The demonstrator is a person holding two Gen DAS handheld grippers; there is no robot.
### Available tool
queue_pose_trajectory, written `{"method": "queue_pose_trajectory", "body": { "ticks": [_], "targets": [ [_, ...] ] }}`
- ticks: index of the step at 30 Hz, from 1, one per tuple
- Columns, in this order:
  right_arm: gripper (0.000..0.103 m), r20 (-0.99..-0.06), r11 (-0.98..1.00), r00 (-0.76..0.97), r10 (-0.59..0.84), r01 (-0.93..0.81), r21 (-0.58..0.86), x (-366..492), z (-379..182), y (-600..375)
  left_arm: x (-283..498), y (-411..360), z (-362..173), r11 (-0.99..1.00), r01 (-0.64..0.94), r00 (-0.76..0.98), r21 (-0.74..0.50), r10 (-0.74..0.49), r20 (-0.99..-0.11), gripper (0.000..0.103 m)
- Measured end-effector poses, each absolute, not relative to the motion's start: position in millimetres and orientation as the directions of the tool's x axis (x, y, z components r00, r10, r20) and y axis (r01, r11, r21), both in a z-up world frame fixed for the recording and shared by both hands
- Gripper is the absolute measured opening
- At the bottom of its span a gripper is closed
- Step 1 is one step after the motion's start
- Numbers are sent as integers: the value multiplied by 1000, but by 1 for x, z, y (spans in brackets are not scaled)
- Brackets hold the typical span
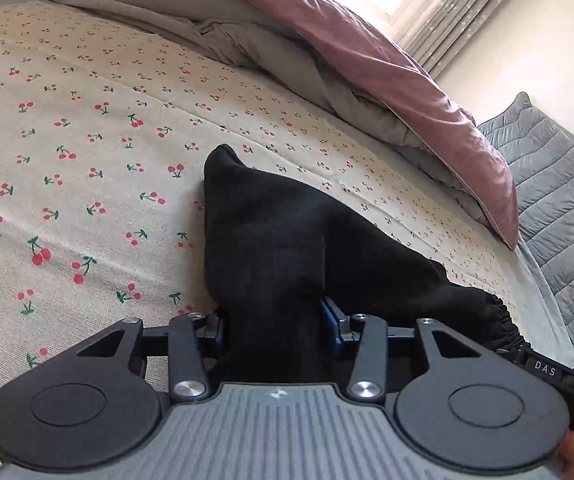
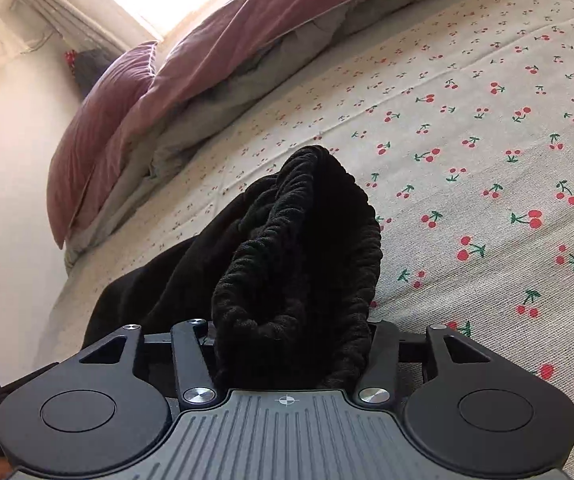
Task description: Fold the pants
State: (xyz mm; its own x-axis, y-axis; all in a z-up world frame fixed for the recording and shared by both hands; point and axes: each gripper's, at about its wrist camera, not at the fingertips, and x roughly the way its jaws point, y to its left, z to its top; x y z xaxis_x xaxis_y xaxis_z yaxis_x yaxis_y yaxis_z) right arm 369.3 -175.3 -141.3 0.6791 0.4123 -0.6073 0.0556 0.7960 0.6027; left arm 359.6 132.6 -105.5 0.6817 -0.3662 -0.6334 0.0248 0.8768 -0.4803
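Note:
Black pants (image 1: pixel 271 240) lie bunched on the cherry-print bed sheet (image 1: pixel 67 140). My left gripper (image 1: pixel 273 320) is shut on a fold of the black cloth, which fills the gap between its blue pads. The gathered elastic waistband (image 1: pixel 499 312) trails off to the right. In the right wrist view my right gripper (image 2: pixel 291 340) is shut on the ribbed elastic waistband (image 2: pixel 299 248), which bulges up between the fingers and hides their tips. More black cloth (image 2: pixel 159 276) hangs to the left over the sheet (image 2: pixel 487 140).
A crumpled pink and grey duvet (image 1: pixel 367 60) lies along the far side of the bed, also in the right wrist view (image 2: pixel 207 52). A grey quilted cover (image 1: pixel 559 184) sits past the bed's right edge. Wall and curtained window (image 2: pixel 87 12) stand behind.

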Motion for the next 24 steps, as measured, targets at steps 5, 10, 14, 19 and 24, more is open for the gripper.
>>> {"method": "queue_pose_trajectory", "body": {
  "ticks": [5, 10, 14, 19, 24],
  "targets": [
    [69, -644, 831, 677, 355, 88, 550, 360, -125, -180, 356, 141, -104, 870, 10, 686, -494, -365, -629, 37],
    [71, -663, 868, 688, 296, 96, 487, 349, -100, -186, 349, 153, -86, 867, -33, 702, -497, -334, -629, 41],
    [71, -589, 961, 797, 136, 39, 274, 321, -58, -180, 336, 152, -59, 912, -57, 764, -406, -222, -605, 41],
    [33, -429, 994, 897, 104, -84, 65, 291, -25, -150, 312, 121, -36, 933, 76, 819, -351, -260, -511, 41],
    [19, -565, 982, 805, 180, -182, 54, 311, -49, -120, 304, 77, -57, 953, 176, 782, -248, -288, -553, 41]
  ]
}}
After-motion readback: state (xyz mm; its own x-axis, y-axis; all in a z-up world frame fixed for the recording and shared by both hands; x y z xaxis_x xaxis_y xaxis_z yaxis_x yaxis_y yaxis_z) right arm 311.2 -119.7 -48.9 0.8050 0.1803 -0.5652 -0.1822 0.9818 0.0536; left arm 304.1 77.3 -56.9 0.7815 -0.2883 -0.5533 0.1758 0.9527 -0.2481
